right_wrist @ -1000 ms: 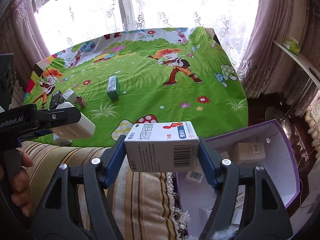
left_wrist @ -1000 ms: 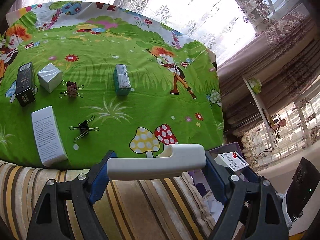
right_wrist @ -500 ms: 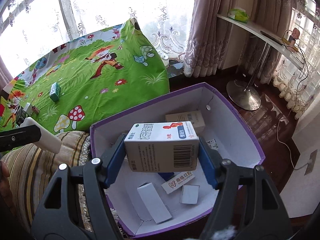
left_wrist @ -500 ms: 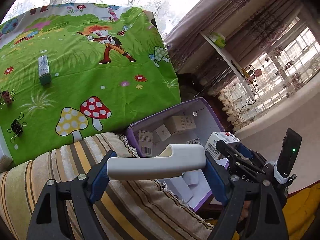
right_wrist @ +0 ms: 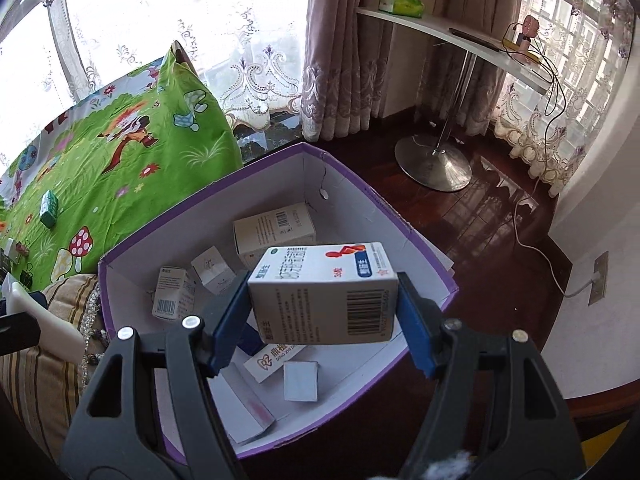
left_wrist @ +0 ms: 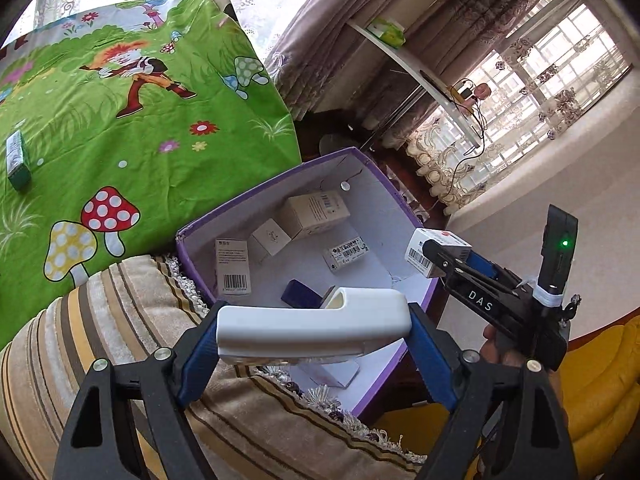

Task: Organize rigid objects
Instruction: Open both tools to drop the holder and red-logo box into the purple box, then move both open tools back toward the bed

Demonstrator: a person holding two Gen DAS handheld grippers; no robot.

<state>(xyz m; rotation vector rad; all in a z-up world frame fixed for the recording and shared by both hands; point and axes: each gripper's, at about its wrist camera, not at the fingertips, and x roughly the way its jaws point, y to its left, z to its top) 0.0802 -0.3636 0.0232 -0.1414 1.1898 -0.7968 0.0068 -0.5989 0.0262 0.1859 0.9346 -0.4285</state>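
Note:
My left gripper [left_wrist: 314, 332] is shut on a white plastic piece [left_wrist: 312, 320] held crosswise between its blue pads, above the near rim of a purple box [left_wrist: 280, 176] with a white inside. My right gripper [right_wrist: 322, 304] is shut on a white medicine carton [right_wrist: 320, 292] with a barcode and hangs over the middle of the purple box [right_wrist: 360, 184]. Several small cartons lie in the box, among them a beige one [right_wrist: 276, 228]. In the left wrist view the right gripper [left_wrist: 440, 256] and its carton [left_wrist: 438, 246] show at the box's right rim.
A green cartoon cloth [left_wrist: 120, 120] lies to the left with a small green box [left_wrist: 18, 160] on it. A striped cushion [left_wrist: 120, 320] borders the purple box. Beyond it are dark wood floor, a round metal table base [right_wrist: 434, 168] and curtains.
Both grippers have swung right, away from the green cloth, and now hang over the purple box. Each keeps the same hold on its object.

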